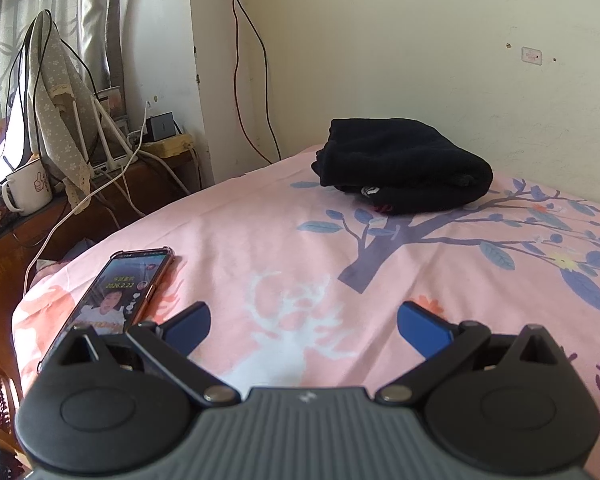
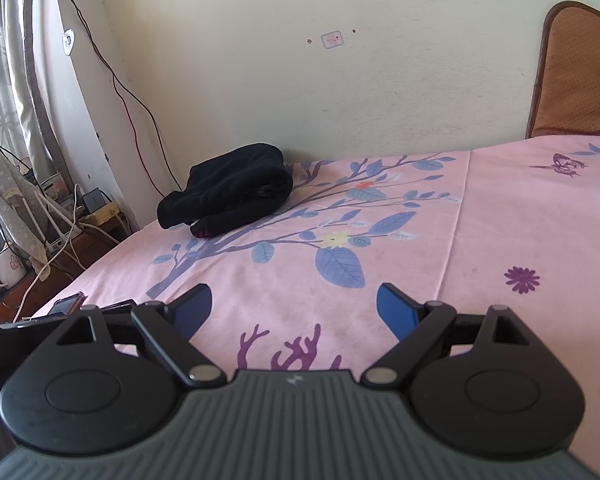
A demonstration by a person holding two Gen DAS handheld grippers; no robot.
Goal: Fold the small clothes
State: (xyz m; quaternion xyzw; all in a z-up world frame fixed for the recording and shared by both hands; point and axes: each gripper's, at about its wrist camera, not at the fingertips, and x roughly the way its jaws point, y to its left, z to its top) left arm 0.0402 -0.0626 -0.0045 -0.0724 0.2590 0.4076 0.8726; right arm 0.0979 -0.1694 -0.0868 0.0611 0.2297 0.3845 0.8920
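Through the left wrist we see our left gripper spread wide and empty over the pink bedsheet, a phone beside it, the folded black garment far off by the wall. Through the right wrist, our right gripper also gapes empty, well apart from the garment.

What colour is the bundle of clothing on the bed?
Black clothing bundle, clearest in the left wrist view.

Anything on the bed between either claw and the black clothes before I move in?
Nothing visible. Only bare pink sheet lies between each open claw and the black clothes. The phone lies left of that path.
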